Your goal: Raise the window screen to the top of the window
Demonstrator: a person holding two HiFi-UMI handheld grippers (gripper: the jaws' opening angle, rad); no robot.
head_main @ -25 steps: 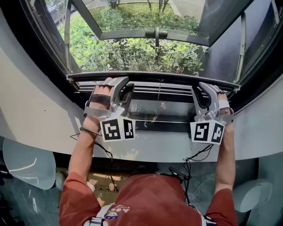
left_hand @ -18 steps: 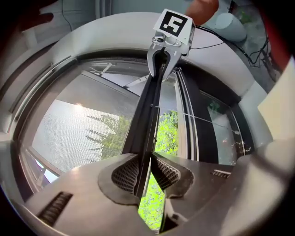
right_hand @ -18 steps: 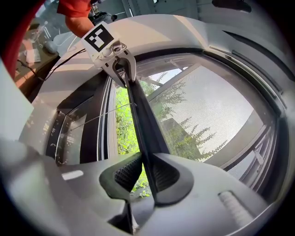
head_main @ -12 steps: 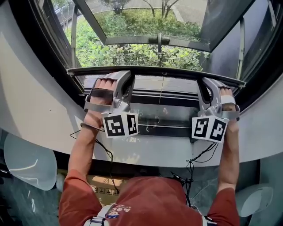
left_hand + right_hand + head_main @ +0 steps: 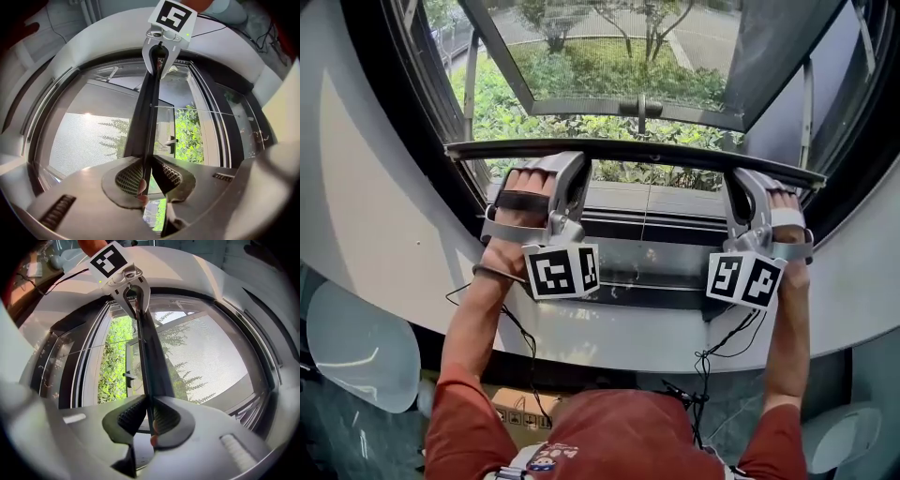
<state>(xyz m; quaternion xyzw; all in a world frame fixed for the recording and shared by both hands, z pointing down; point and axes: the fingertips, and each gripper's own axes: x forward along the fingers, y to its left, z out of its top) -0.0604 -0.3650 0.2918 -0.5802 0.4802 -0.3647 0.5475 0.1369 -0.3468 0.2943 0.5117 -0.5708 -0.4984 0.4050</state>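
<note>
Grippers hold the bottom bar [image 5: 637, 150] of the window screen [image 5: 84, 140], one near each end: the left gripper [image 5: 565, 161] close to its left end, the right gripper [image 5: 748, 178] close to its right end. In the left gripper view the ribbed pads [image 5: 129, 177] are closing with the bar's thin edge between them and touching it. In the right gripper view the pads [image 5: 164, 417] stand only narrowly apart, clamped on the same edge. The bar sits clear above the lower window frame [image 5: 675, 220], with plants showing through the gap. In the head view the spot where the pads meet the bar is hidden beneath it, and the mesh is hard to make out. The mesh reads clearly only in the gripper views, spreading from one side of the bar. The bar's long axis runs left to right across the opening, roughly level. Each gripper view looks along it to the other gripper's marker cube [image 5: 172, 15].
</note>
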